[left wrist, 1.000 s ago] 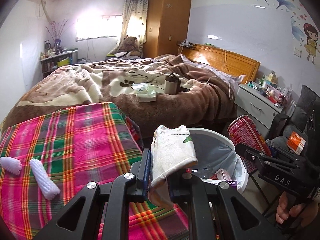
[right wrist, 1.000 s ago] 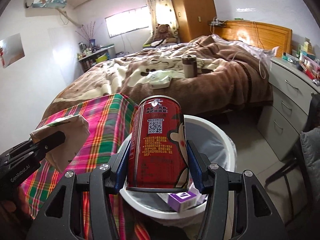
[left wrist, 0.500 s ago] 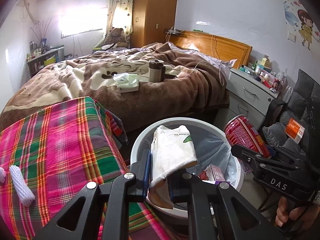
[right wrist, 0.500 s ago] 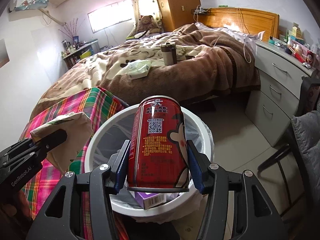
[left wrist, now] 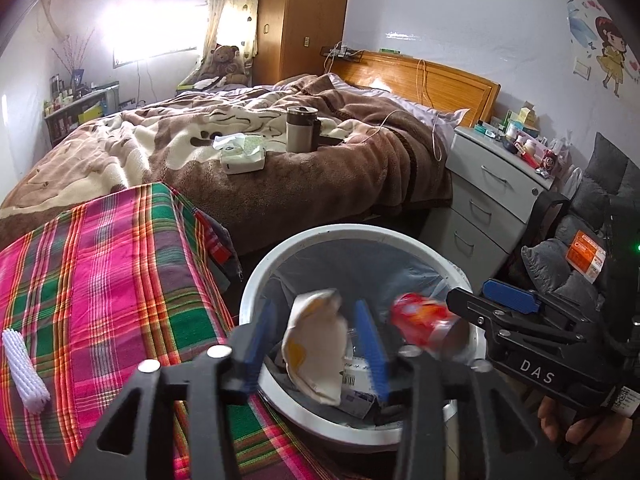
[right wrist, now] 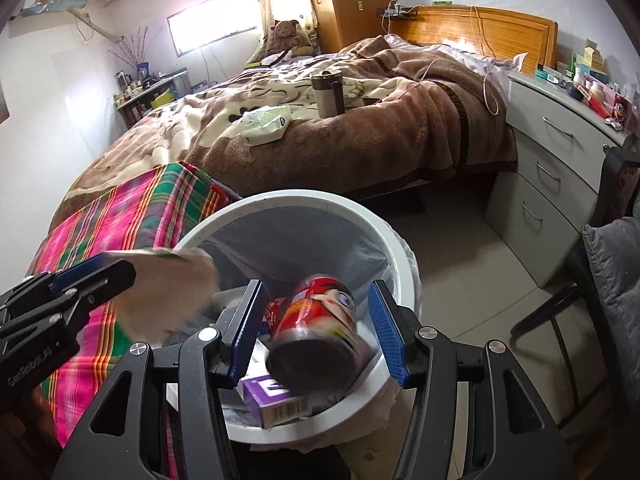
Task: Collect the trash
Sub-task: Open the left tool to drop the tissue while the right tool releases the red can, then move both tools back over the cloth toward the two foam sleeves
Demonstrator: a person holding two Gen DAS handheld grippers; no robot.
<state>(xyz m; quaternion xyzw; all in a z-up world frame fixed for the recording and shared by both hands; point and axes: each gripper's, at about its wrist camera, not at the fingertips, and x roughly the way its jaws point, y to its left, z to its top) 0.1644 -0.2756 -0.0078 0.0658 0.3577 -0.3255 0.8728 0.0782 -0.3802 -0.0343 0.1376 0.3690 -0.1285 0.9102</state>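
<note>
currently both releases occur over the white bin, lower centre: left gripper fingers opening, crumpled wrapper falling free; right gripper fingers opening, red can dropping. keep both centred until clear.

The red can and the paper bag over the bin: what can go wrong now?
1. The red can is tilted and blurred between the opening right tongs, near the rim of the white bin; it might bounce out.
2. The paper bag sits between the opening left tongs; being light, it may snag on a pad.
</note>
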